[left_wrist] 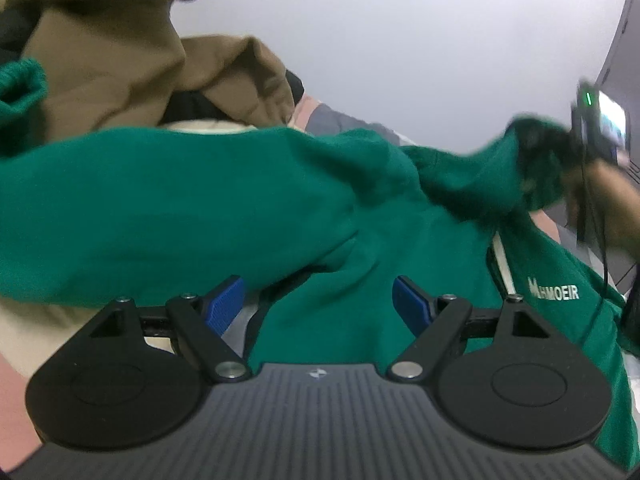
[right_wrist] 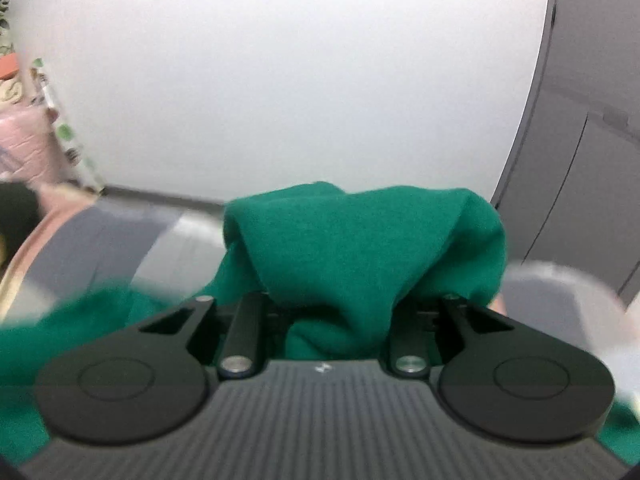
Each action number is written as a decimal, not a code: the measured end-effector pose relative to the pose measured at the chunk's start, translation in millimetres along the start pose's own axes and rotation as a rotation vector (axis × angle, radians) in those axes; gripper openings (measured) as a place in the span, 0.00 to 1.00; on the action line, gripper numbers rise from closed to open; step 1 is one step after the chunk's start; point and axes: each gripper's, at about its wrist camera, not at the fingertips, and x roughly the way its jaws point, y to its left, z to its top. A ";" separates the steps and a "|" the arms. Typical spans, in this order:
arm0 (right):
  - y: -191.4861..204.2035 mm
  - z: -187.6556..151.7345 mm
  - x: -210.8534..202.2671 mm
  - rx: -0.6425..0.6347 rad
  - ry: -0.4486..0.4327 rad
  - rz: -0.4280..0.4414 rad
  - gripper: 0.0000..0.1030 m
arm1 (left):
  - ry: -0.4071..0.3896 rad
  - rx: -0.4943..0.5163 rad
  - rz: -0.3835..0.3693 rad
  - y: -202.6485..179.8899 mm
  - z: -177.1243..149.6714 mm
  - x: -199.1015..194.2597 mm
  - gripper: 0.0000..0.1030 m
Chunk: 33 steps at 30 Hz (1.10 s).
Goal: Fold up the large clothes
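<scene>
A large green sweatshirt (left_wrist: 200,208) with white lettering on its chest lies crumpled across the left wrist view. My left gripper (left_wrist: 318,300) hovers just over it, open, and its blue pads (left_wrist: 224,304) stand wide apart with nothing pinched between them. At the far right of that view my right gripper (left_wrist: 560,152) shows blurred, lifting a bunch of the green cloth. In the right wrist view the green sweatshirt (right_wrist: 360,240) is bunched between the jaws of my right gripper (right_wrist: 336,300) and drapes over them, hiding the fingertips. That gripper is shut on the cloth.
A brown garment (left_wrist: 120,60) is heaped behind the sweatshirt, with a black one (left_wrist: 188,108) under it and cream fabric (left_wrist: 32,328) at the near left. The pink and grey bedding (right_wrist: 100,240) runs to a white wall. A grey cabinet (right_wrist: 580,160) stands at the right.
</scene>
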 end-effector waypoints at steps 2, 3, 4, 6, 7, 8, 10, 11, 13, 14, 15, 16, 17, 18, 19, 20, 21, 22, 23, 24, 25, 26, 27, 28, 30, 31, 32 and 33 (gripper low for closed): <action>3.8 25.8 19.3 -0.022 -0.026 -0.031 0.26 | 0.012 -0.014 -0.019 0.7 1.6 11.3 0.82; 5.6 36.6 28.0 -0.023 -0.037 -0.041 0.26 | 0.015 -0.024 -0.032 1.6 3.3 16.1 0.82; 7.7 47.8 37.6 -0.020 -0.047 -0.049 0.26 | 0.016 -0.035 -0.046 3.0 4.4 20.9 0.82; 13.4 65.9 54.0 -0.028 -0.076 -0.062 0.26 | 0.029 -0.051 -0.061 5.8 4.6 30.2 0.82; 16.7 73.9 61.9 -0.032 -0.093 -0.062 0.26 | 0.039 -0.063 -0.067 8.2 3.9 36.1 0.82; 19.0 79.6 69.0 -0.029 -0.106 -0.059 0.27 | 0.051 -0.078 -0.075 10.1 2.6 41.6 0.82; 22.2 86.5 84.9 -0.013 -0.113 -0.044 0.31 | 0.064 -0.104 -0.092 14.1 1.2 50.1 0.82; 23.3 87.1 92.6 -0.003 -0.110 -0.041 0.37 | 0.059 -0.108 -0.096 15.0 1.0 52.0 0.82; 23.5 84.4 104.9 0.021 -0.101 -0.044 0.56 | 0.056 -0.108 -0.102 15.0 -0.6 52.0 0.82; 21.7 81.6 107.7 0.035 -0.106 -0.049 0.71 | 0.054 -0.106 -0.110 15.0 -1.9 49.7 0.82; 19.7 77.6 109.5 0.053 -0.114 -0.046 0.78 | 0.051 -0.103 -0.119 15.5 -2.8 48.3 0.82; 18.3 75.6 112.2 0.071 -0.120 -0.035 0.83 | 0.051 -0.101 -0.124 16.7 -3.2 47.7 0.82; 12.8 70.2 107.8 0.088 -0.126 -0.022 0.83 | 0.049 -0.108 -0.129 18.6 -3.4 47.3 0.82; 10.1 67.5 107.1 0.097 -0.122 -0.008 0.83 | 0.050 -0.122 -0.135 21.1 -3.5 48.3 0.82; 11.6 66.0 109.7 0.098 -0.116 -0.002 0.83 | 0.052 -0.129 -0.138 22.3 -3.8 48.5 0.82; 8.2 62.9 105.9 0.101 -0.113 -0.002 0.83 | 0.049 -0.130 -0.139 22.6 -3.8 47.9 0.82; 4.9 60.6 102.1 0.103 -0.113 0.002 0.83 | 0.048 -0.127 -0.138 22.1 -3.8 46.5 0.82; 0.2 57.0 97.3 0.104 -0.111 0.008 0.83 | 0.048 -0.118 -0.135 20.9 -3.2 46.4 0.82; -3.8 52.9 91.6 0.110 -0.106 0.007 0.83 | 0.047 -0.109 -0.129 19.8 -3.7 44.5 0.81; -8.5 47.4 82.2 0.122 -0.099 0.011 0.83 | 0.046 -0.102 -0.125 19.1 -3.2 43.0 0.81; -10.1 44.8 76.1 0.123 -0.089 0.020 0.83 | 0.041 -0.096 -0.126 19.0 -2.6 40.8 0.81; -13.3 39.9 66.4 0.123 -0.081 0.021 0.83 | 0.033 -0.090 -0.127 18.9 -2.2 36.9 0.81; -16.3 35.4 56.7 0.125 -0.075 0.021 0.83 | 0.028 -0.086 -0.127 18.6 -1.3 33.6 0.81; -19.1 29.2 44.3 0.129 -0.064 0.027 0.83 | 0.024 -0.080 -0.129 18.6 -0.7 28.9 0.81; -25.8 14.4 16.1 0.134 -0.056 0.047 0.83 | 0.016 -0.069 -0.125 19.6 -0.3 18.7 0.81; -32.1 7.2 -1.6 0.137 -0.046 0.051 0.83 | 0.008 -0.064 -0.124 19.8 -0.8 11.9 0.81; -35.6 1.1 -14.5 0.144 -0.038 0.063 0.83 | -0.002 -0.059 -0.122 20.1 -0.8 5.1 0.81; -39.5 -6.9 -30.4 0.147 -0.030 0.076 0.83 | -0.015 -0.054 -0.121 20.0 -1.4 -2.3 0.81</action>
